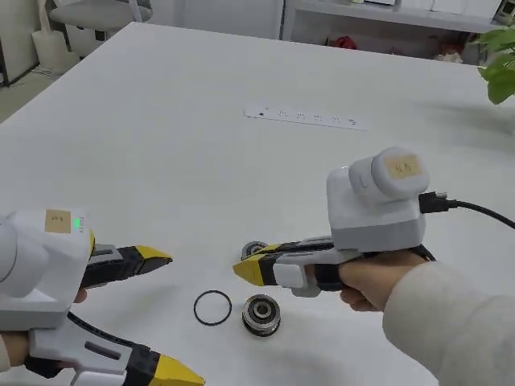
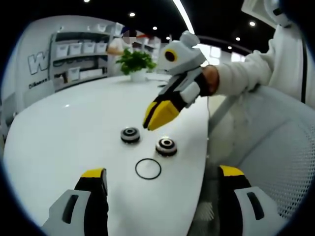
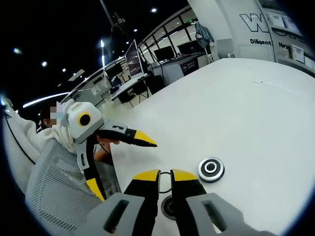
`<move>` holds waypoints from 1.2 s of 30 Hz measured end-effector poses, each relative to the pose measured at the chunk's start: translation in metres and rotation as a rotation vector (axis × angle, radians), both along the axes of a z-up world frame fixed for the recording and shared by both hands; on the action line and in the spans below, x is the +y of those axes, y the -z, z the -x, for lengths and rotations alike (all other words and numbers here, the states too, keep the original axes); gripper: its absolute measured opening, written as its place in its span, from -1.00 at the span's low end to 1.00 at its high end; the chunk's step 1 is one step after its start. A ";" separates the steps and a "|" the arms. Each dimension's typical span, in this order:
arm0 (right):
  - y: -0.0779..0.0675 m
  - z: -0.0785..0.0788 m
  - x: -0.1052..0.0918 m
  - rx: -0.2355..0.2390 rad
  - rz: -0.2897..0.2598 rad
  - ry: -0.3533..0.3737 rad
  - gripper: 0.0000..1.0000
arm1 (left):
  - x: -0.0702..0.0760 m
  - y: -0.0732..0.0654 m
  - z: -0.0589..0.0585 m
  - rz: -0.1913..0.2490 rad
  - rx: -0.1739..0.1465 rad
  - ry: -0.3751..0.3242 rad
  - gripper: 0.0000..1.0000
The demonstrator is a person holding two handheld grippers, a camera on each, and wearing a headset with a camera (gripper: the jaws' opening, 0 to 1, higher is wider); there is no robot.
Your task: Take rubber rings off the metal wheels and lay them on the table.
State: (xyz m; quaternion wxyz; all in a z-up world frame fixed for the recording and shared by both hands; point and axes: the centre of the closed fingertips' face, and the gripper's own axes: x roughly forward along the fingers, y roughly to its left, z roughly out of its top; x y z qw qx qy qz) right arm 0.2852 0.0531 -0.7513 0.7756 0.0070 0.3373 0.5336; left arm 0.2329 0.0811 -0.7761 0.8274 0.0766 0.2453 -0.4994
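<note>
A loose black rubber ring (image 1: pixel 212 308) (image 2: pixel 148 168) lies flat on the white table (image 1: pixel 201 145). Just right of it stands a metal wheel (image 1: pixel 261 314) (image 2: pixel 166 146) (image 3: pixel 169 206). A second wheel (image 1: pixel 253 249) (image 2: pixel 130 134) (image 3: pixel 211 169) sits farther back, partly hidden behind the tips of my right gripper (image 1: pixel 244 271) (image 2: pixel 158 115) (image 3: pixel 165 176), which hovers shut and holds nothing. My left gripper (image 1: pixel 173 315) (image 2: pixel 162 174) (image 3: pixel 120 164) is open wide, left of the ring, its jaws empty.
A white power strip (image 1: pixel 304 117) lies farther back on the table. A green plant (image 1: pixel 503 56) (image 2: pixel 136 60) stands at the far right edge. A black cable (image 1: pixel 483 211) trails from the right gripper. The near table edge is close to the wheels.
</note>
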 end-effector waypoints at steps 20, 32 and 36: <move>-0.044 -0.010 -0.018 -0.058 -0.127 0.000 -0.82 | 0.000 0.000 0.000 -0.004 -0.002 0.001 0.89; -0.062 -0.014 -0.035 -0.119 -0.166 -0.002 -0.57 | 0.000 -0.002 -0.001 0.005 -0.006 -0.003 0.89; -0.067 -0.017 -0.042 -0.128 -0.182 0.000 -0.51 | -0.001 -0.003 -0.001 0.007 -0.009 -0.003 0.89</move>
